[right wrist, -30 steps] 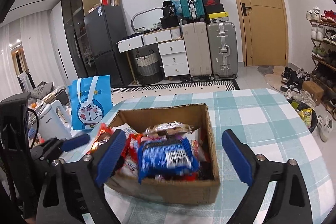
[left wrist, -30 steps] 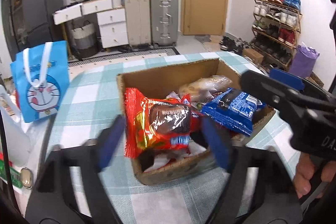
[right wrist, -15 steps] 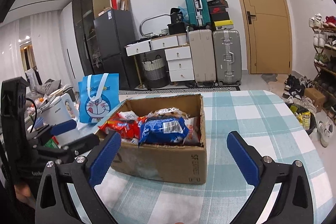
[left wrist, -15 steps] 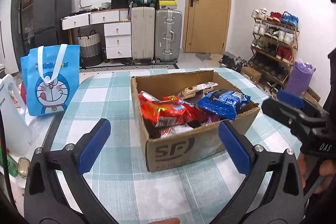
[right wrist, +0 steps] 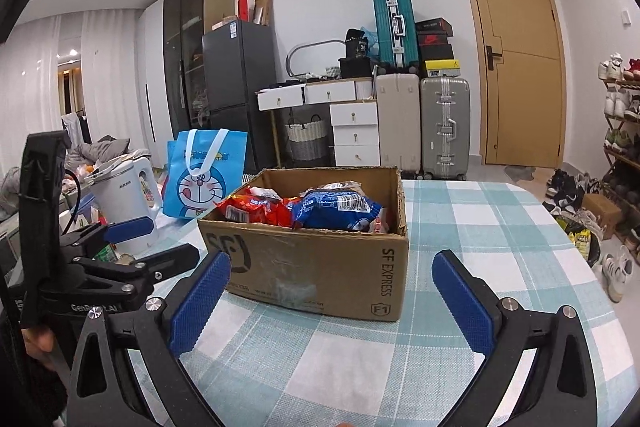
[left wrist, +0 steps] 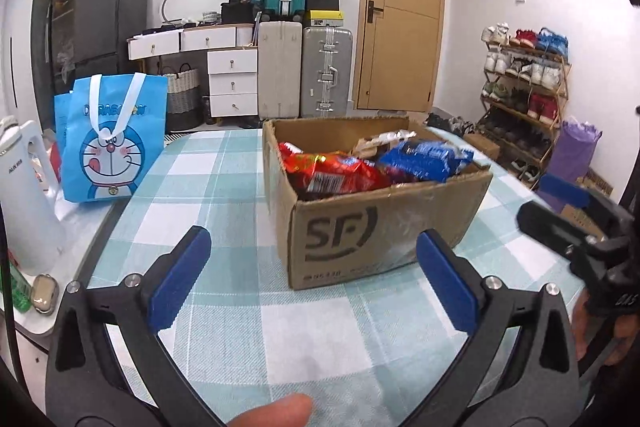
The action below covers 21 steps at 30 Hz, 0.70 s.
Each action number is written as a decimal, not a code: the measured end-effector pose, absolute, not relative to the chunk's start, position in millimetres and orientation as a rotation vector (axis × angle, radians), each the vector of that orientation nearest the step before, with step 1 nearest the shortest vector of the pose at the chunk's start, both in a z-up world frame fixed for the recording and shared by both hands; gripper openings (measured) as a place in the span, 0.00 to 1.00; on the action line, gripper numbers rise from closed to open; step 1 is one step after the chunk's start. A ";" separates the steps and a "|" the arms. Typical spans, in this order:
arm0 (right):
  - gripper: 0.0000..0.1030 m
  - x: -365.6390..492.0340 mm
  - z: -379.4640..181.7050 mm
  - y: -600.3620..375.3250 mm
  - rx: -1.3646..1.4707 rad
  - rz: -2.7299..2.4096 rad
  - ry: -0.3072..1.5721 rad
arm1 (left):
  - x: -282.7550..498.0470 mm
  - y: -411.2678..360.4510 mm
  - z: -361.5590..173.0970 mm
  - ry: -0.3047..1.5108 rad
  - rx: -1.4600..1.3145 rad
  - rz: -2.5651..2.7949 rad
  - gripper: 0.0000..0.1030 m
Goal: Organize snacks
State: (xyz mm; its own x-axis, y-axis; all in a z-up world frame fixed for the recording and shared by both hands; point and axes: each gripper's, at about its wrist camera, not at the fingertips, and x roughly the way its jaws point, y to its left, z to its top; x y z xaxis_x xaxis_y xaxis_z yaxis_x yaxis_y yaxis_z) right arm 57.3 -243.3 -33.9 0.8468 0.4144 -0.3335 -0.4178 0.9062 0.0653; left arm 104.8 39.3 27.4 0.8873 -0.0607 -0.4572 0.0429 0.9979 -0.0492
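Note:
A brown cardboard box (left wrist: pixel 384 231) (right wrist: pixel 320 267) stands on the checked tablecloth (left wrist: pixel 224 195). It holds snack bags: a red one (left wrist: pixel 332 175) (right wrist: pixel 256 213), a blue one (left wrist: pixel 424 159) (right wrist: pixel 336 207) and a pale one (left wrist: pixel 380 141) behind them. My left gripper (left wrist: pixel 312 279) is open, a little back from the box's near side, with nothing between its fingers. My right gripper (right wrist: pixel 332 295) is also open and empty, low over the cloth in front of the box. Each gripper shows at the edge of the other's view.
A blue cartoon tote bag (left wrist: pixel 112 143) (right wrist: pixel 204 175) and a white kettle (left wrist: pixel 24 195) (right wrist: pixel 128 199) stand at the table's left side. Suitcases (left wrist: pixel 304 71), drawers and a fridge line the far wall. A shoe rack (left wrist: pixel 524 83) is at the right.
Both grippers let go of the red and blue snack bags, opened wide and drew back and down from the box. The bags now lie in the box.

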 end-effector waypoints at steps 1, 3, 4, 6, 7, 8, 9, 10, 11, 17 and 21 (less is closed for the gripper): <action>1.00 55.6 -35.3 -243.7 -0.008 0.437 0.346 | 104.2 39.0 24.4 0.476 -0.033 -0.051 1.00; 1.00 53.8 -37.7 -244.0 -0.001 0.443 0.343 | 101.3 37.5 19.8 0.464 -0.020 -0.048 1.00; 1.00 53.0 -38.1 -243.9 0.000 0.443 0.341 | 99.9 36.9 18.3 0.459 -0.017 -0.046 1.00; 1.00 51.9 -39.1 -243.8 -0.006 0.442 0.333 | 98.8 36.0 14.9 0.452 -0.015 -0.044 1.00; 1.00 51.1 -40.7 -243.6 -0.012 0.440 0.330 | 99.6 36.5 14.1 0.448 -0.015 -0.045 1.00; 1.00 51.0 -40.9 -243.7 -0.015 0.437 0.329 | 98.8 36.8 12.0 0.444 -0.015 -0.044 1.00; 1.00 50.6 -42.4 -243.8 -0.018 0.436 0.325 | 98.4 37.4 9.7 0.442 -0.018 -0.041 1.00; 1.00 50.4 -43.1 -243.6 -0.019 0.436 0.323 | 100.5 38.6 9.6 0.442 -0.022 -0.041 1.00; 1.00 49.8 -44.0 -243.5 -0.017 0.435 0.322 | 100.7 39.6 7.0 0.443 -0.029 -0.042 1.00; 1.00 47.5 -47.3 -247.7 -0.005 0.435 0.308 | 104.5 45.4 5.1 0.448 -0.055 -0.049 1.00; 1.00 46.4 -46.3 -244.7 -0.021 0.421 0.302 | 104.8 46.9 5.6 0.443 -0.058 -0.044 1.00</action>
State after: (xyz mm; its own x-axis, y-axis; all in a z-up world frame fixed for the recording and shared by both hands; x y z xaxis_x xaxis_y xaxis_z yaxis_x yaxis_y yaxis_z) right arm 46.4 -244.7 -46.3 0.8688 0.3994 -0.2926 -0.4055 0.9131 0.0422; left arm 104.8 46.9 5.6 0.9024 -0.0553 -0.4274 0.0301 0.9974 -0.0656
